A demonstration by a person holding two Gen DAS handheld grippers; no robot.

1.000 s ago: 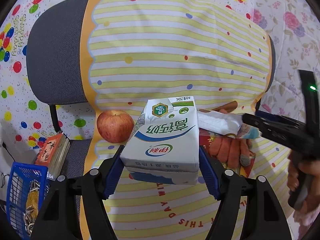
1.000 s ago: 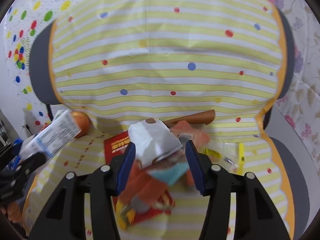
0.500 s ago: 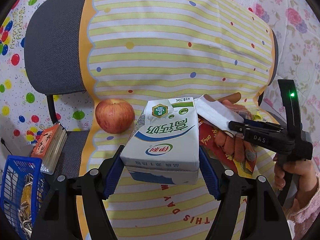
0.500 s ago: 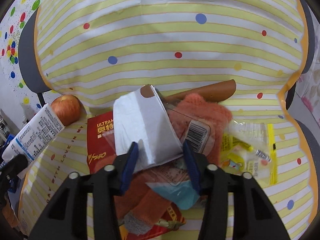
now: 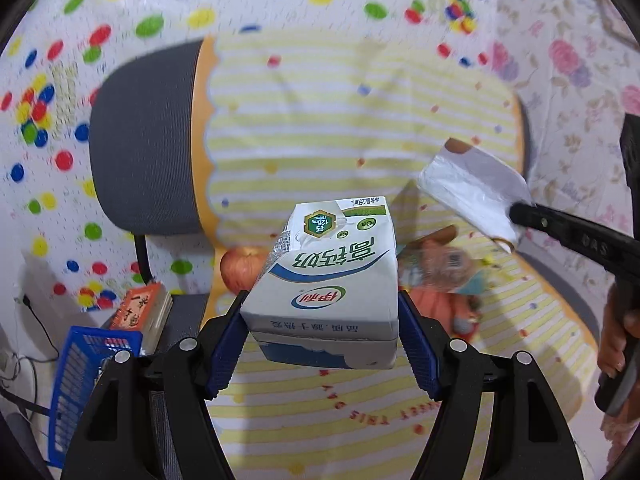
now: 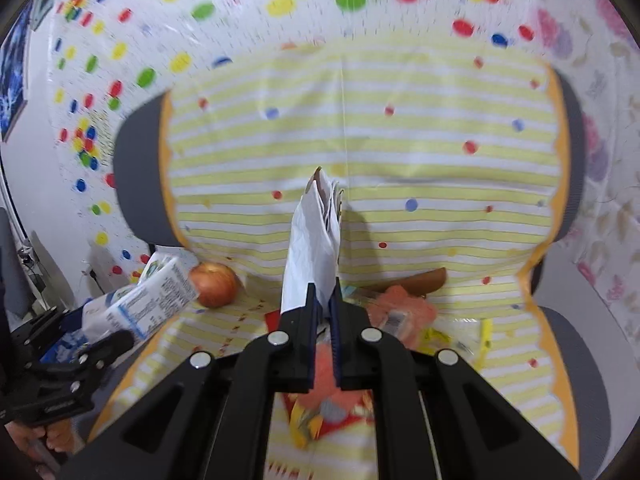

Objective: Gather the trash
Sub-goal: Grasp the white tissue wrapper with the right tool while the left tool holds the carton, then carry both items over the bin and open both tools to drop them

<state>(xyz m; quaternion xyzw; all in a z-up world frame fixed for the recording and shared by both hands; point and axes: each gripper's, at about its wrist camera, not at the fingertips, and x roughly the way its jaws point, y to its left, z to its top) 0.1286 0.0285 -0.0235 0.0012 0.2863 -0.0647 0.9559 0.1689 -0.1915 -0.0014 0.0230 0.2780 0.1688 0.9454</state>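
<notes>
My left gripper point(image 5: 322, 336) clamps the milk carton point(image 5: 326, 276) above the chair point(image 5: 144, 160), half hiding the apple point(image 5: 238, 268). My right gripper point(image 6: 324, 300) pinches the flattened white wrapper point(image 6: 314, 248); the litter beneath is blurred.

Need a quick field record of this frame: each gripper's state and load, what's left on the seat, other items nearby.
left gripper: shut on milk carton, held clear of the seat
right gripper: shut on white wrapper, lifted
seat cover: yellow striped, over grey chair
left on seat: apple, orange glove, red packet, clear yellow packet
beside chair: blue basket, book
</notes>
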